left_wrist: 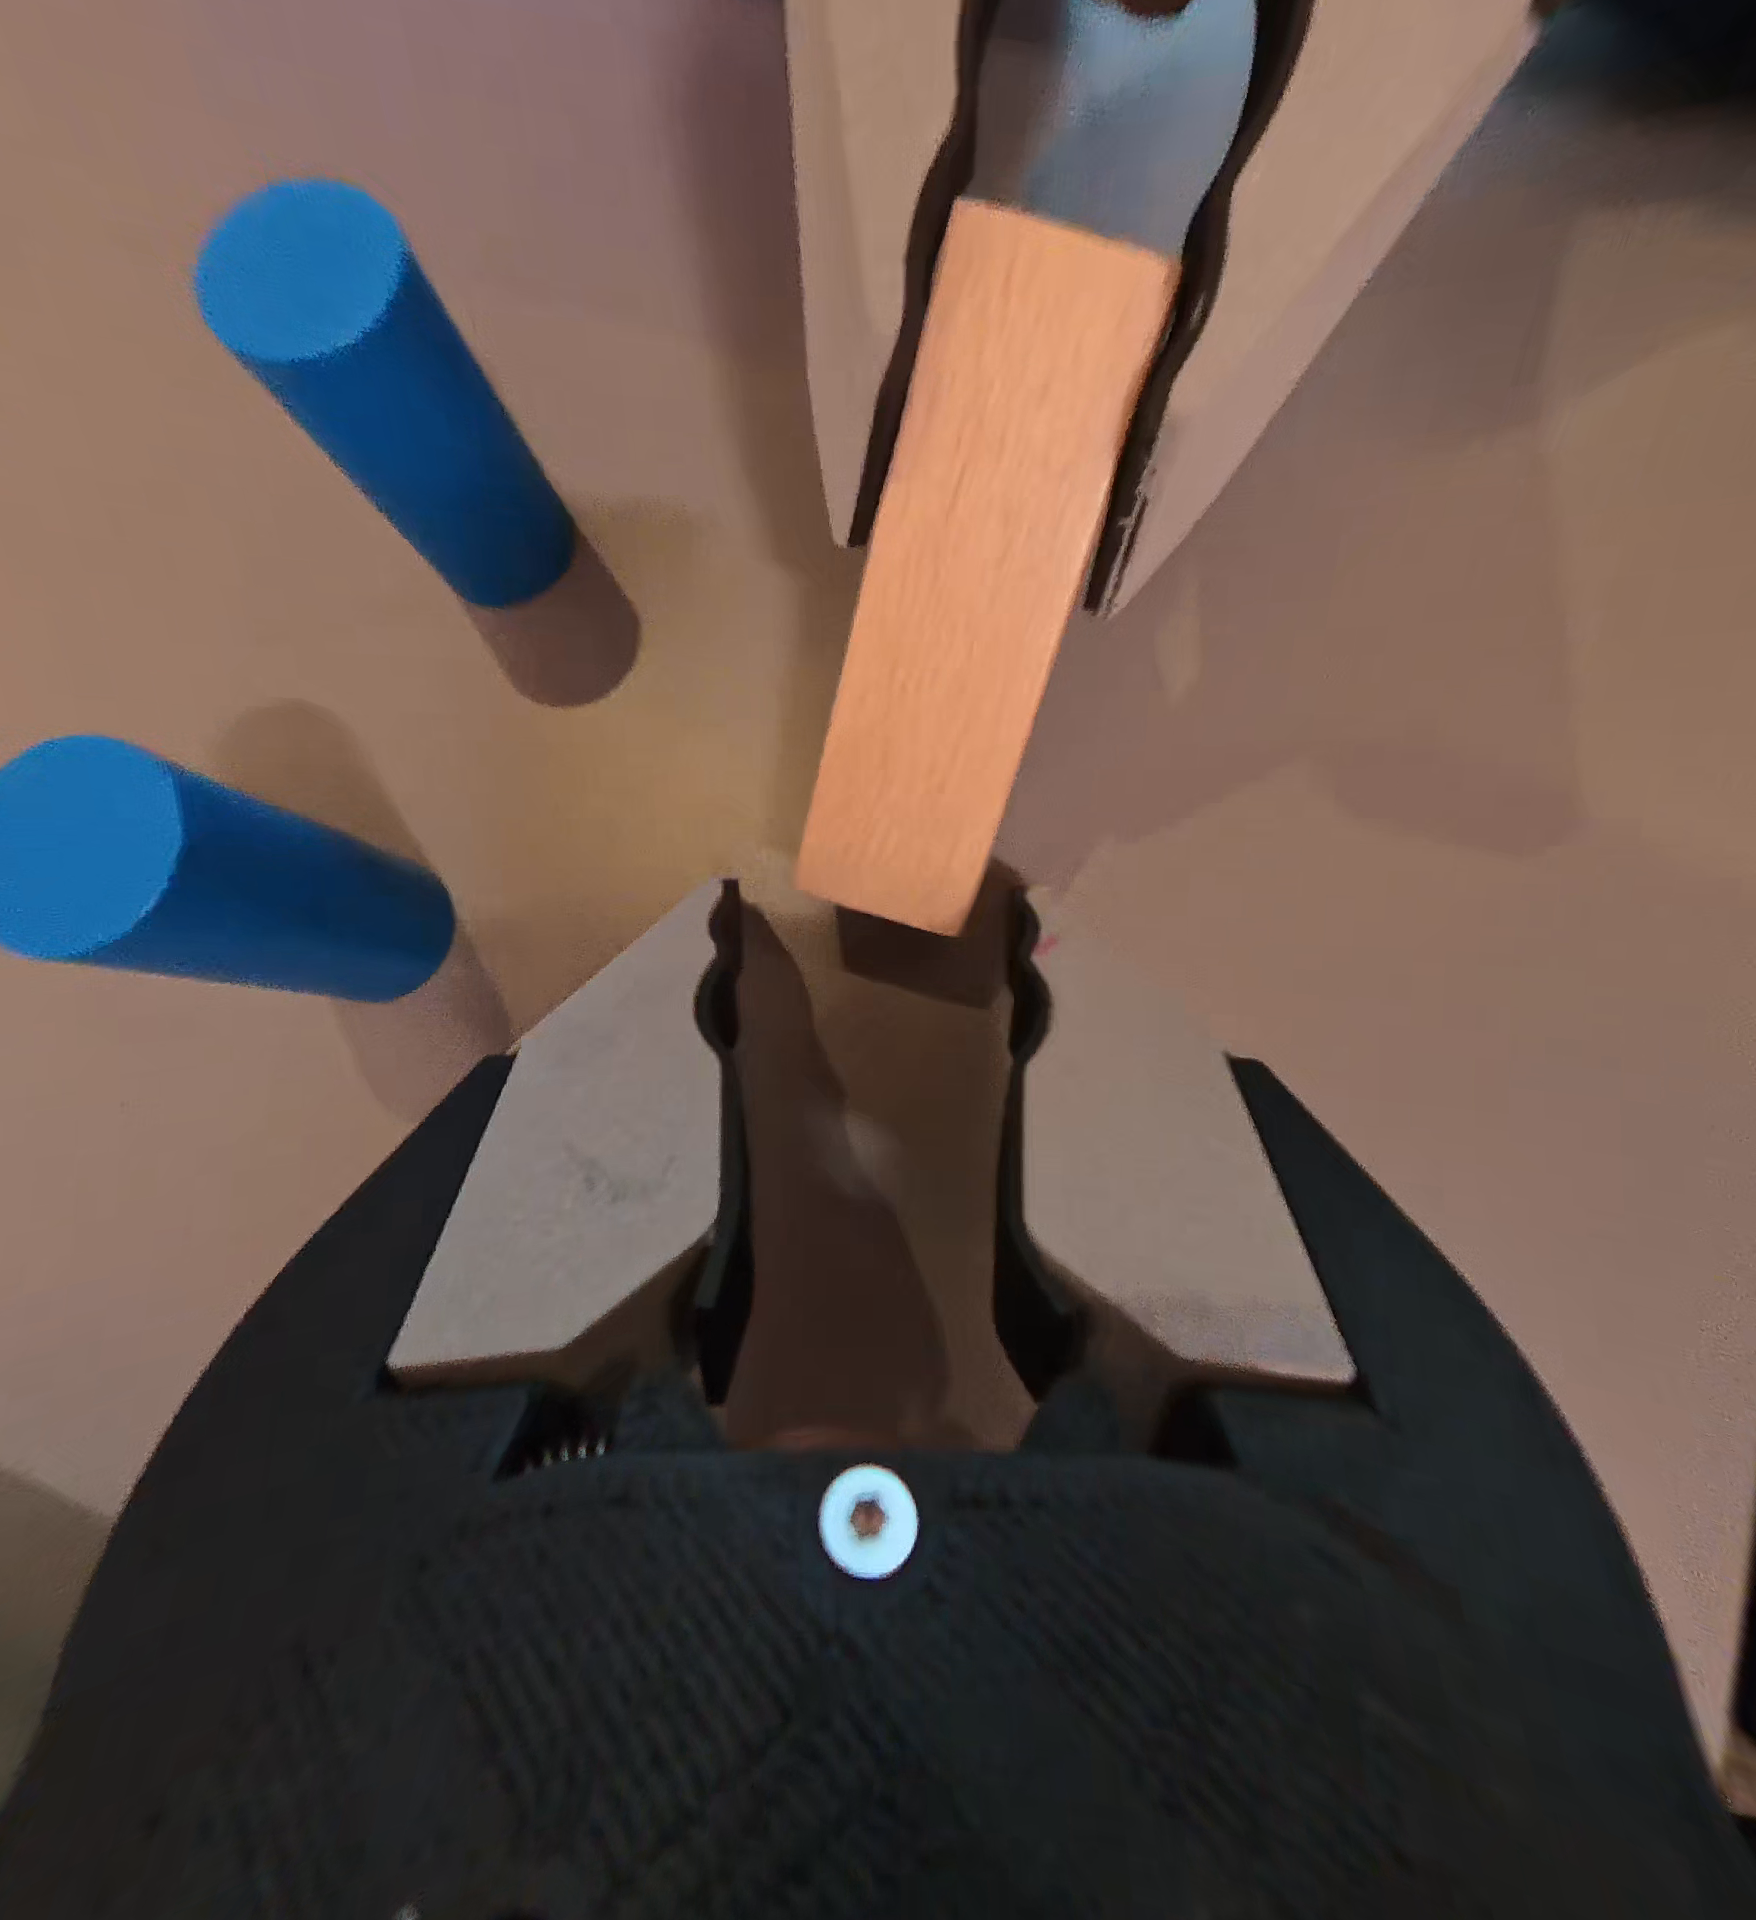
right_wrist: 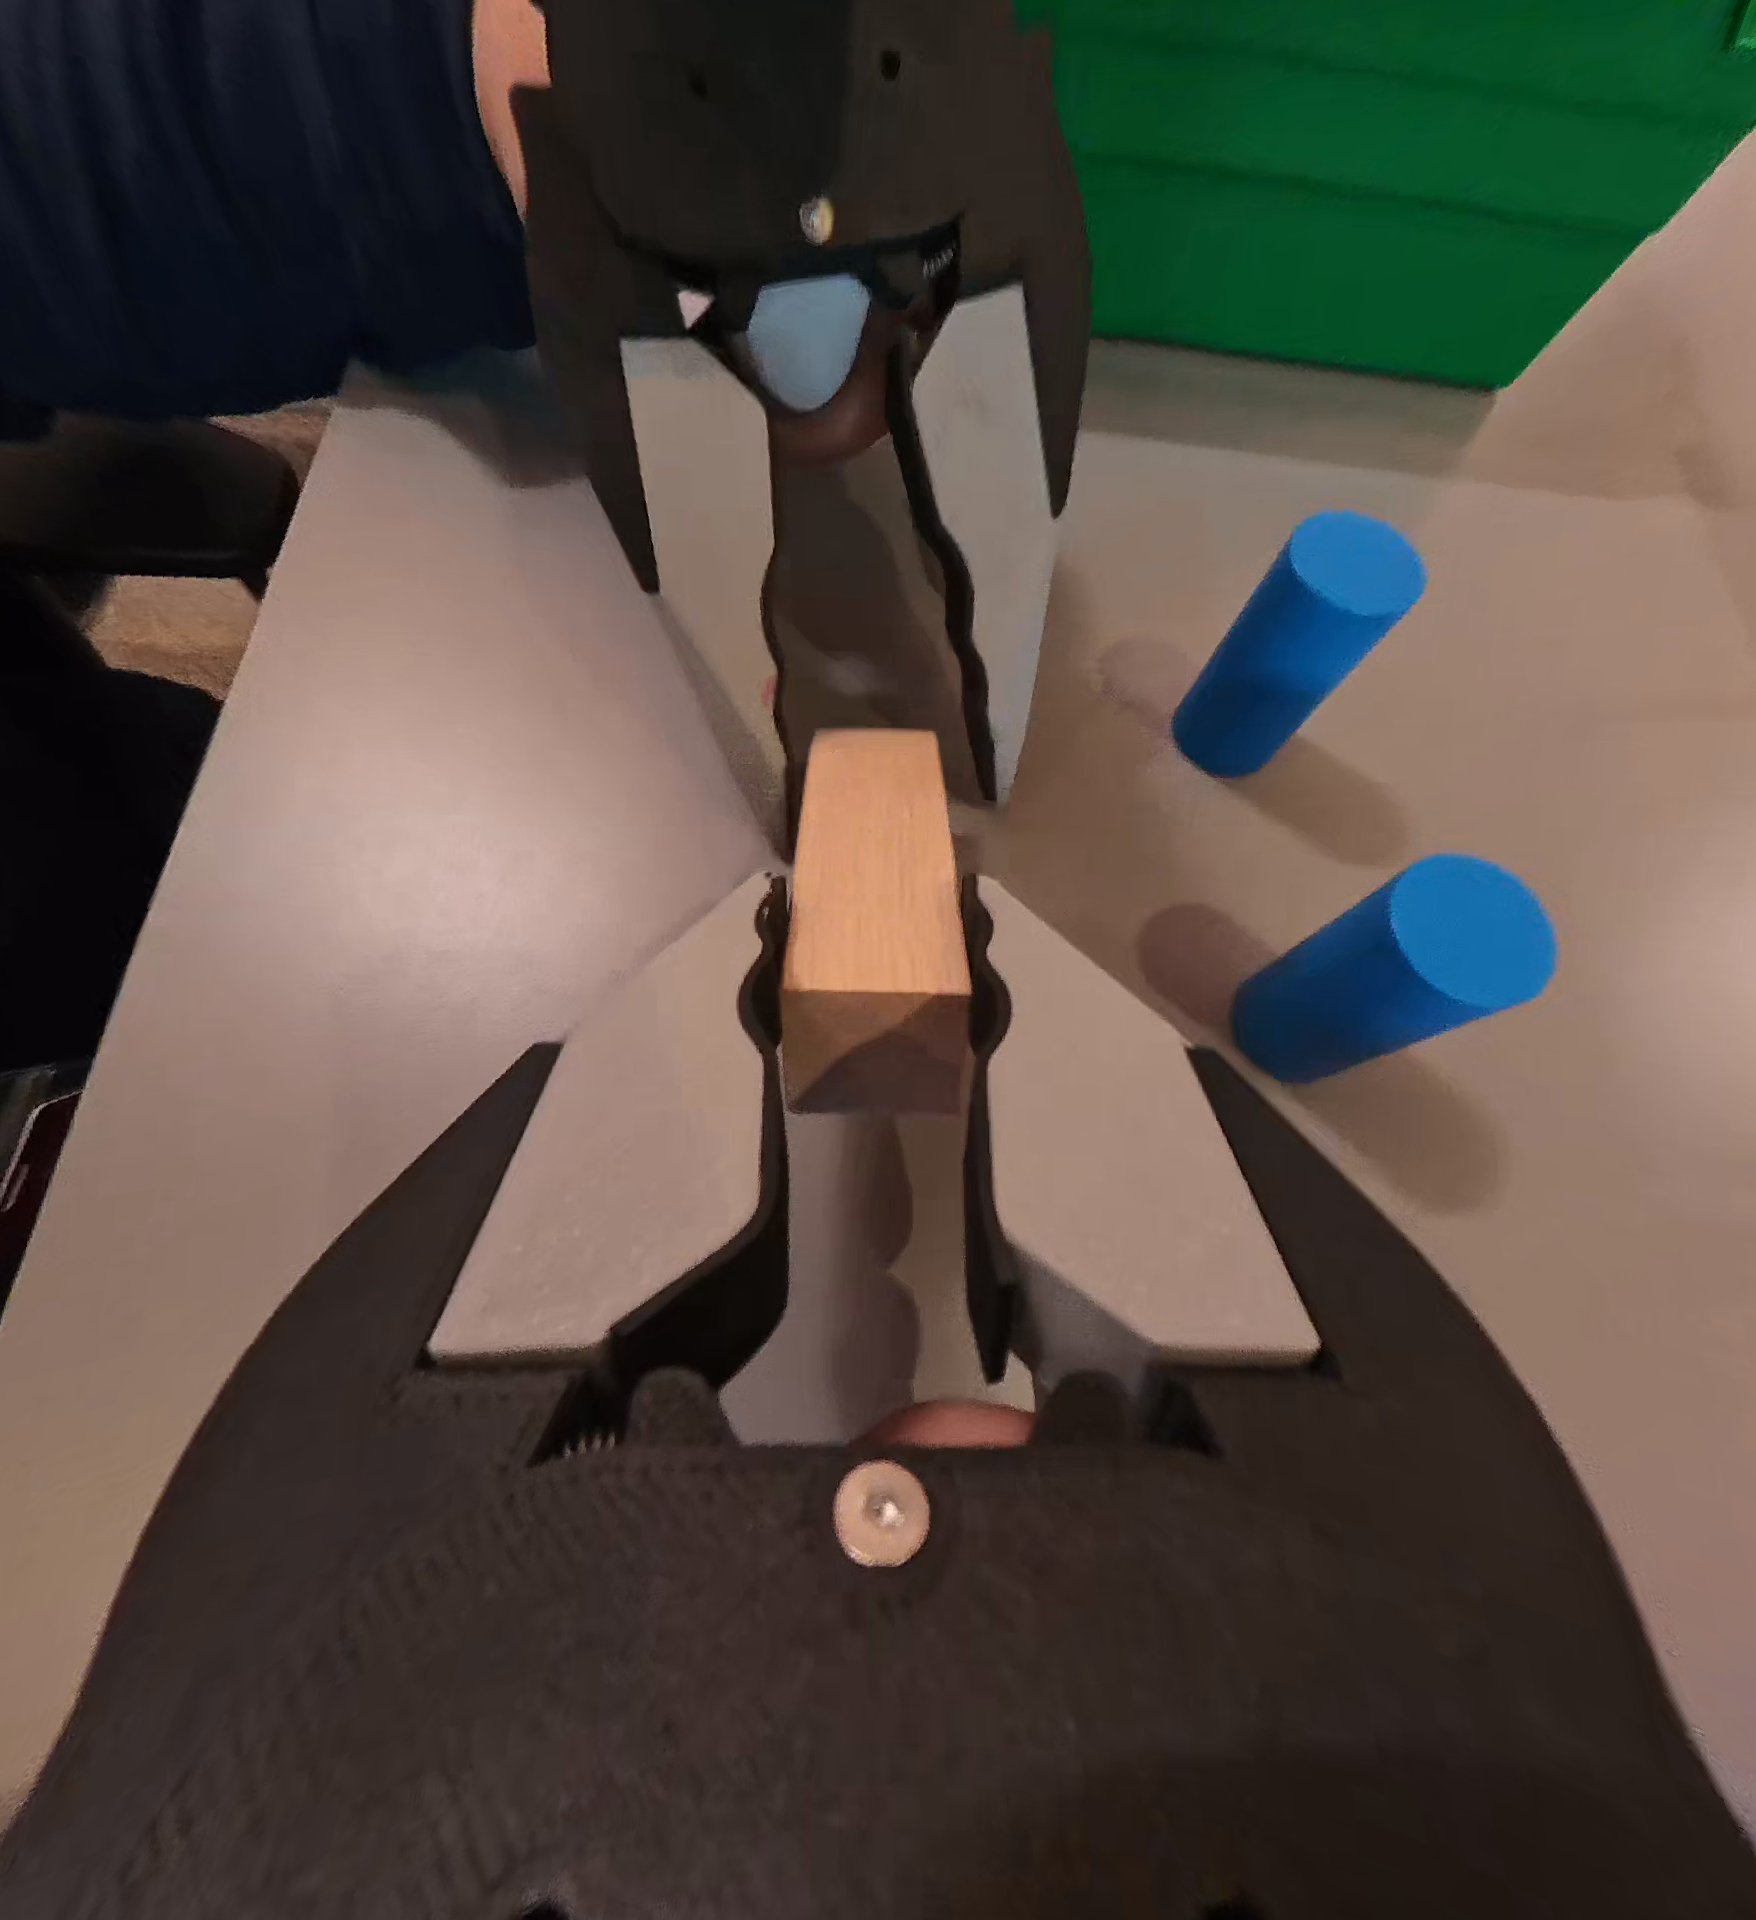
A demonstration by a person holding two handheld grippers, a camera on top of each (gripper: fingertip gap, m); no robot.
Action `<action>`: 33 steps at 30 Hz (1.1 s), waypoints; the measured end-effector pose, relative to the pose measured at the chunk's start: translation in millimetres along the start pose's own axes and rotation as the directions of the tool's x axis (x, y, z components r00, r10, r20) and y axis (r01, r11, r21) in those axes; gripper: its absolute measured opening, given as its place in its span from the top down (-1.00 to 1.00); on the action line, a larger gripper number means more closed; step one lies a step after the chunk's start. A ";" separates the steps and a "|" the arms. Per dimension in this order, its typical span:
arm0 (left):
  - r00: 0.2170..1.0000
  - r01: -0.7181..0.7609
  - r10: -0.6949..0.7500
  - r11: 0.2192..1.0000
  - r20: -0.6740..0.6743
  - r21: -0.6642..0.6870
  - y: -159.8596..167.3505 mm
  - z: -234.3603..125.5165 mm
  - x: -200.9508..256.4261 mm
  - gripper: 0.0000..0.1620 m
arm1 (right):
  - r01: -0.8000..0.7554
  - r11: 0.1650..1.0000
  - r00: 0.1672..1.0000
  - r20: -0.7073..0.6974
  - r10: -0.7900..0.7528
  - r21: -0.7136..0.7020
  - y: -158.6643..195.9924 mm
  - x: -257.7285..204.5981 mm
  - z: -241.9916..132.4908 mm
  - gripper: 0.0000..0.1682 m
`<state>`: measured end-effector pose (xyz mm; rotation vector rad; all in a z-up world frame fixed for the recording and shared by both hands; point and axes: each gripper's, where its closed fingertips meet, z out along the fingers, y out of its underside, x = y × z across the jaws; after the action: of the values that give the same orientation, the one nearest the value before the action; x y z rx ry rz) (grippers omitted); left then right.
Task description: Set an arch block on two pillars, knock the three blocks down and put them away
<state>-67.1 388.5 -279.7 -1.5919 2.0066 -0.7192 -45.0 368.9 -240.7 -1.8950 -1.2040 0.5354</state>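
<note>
Over pale tabletop (right_wrist: 438, 790): wooden block (right_wrist: 874, 935) between both jaws; green bin (right_wrist: 1321, 187) behind.

left gripper (left_wrist: 874, 914): fingers closed in, tips pinching one end of the wooden block (left_wrist: 978, 582) | right gripper (right_wrist: 872, 956): faces it tip to tip, clamped on the other end

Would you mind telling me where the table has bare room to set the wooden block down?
The table is bare on the side of the wooden block away from the two blue cylinders, up to the table edge. It is crowded around the block, where the left gripper and right gripper meet; only a narrow gap separates the cylinders.
</note>
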 end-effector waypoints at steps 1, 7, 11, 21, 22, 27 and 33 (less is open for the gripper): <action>1.000 -0.012 0.012 1.000 -0.002 0.011 -3.6 2.6 2.3 0.41 | -0.008 1.000 1.000 0.011 0.008 -0.027 5.7 -1.5 0.9 0.63; 0.998 -0.032 0.035 0.998 -0.059 0.049 -9.2 8.9 9.4 0.60 | -0.001 0.983 0.999 -0.033 -0.005 -0.182 34.3 1.7 10.4 0.62; 0.998 -0.030 0.033 0.997 -0.044 0.072 -8.4 7.9 8.7 0.60 | 0.022 0.982 0.997 -0.062 -0.034 -0.189 28.1 1.4 14.6 0.54; 0.998 -0.047 0.050 0.996 -0.032 0.078 -8.1 6.8 9.1 0.57 | 0.049 0.973 0.996 -0.068 -0.066 -0.224 28.8 -1.4 27.1 0.62; 0.999 -0.040 0.041 0.996 -0.012 0.078 -6.6 4.2 4.3 0.49 | 0.040 0.973 0.996 -0.072 -0.058 -0.227 30.5 -0.4 25.0 0.62; 0.990 0.100 -0.112 0.986 0.086 0.134 -1.4 -18.0 -32.7 0.56 | -0.013 0.984 0.996 -0.089 -0.003 -0.176 29.4 6.9 9.0 0.63; 0.928 0.239 -0.290 0.945 0.233 0.224 6.1 -35.3 -76.9 0.67 | -0.041 0.999 0.990 -0.136 0.037 -0.027 4.4 18.4 -8.9 0.63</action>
<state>-78.4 468.6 -253.9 -1.7585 1.5033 -0.7311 -28.0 380.6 -237.8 -1.9513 -1.0941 0.4043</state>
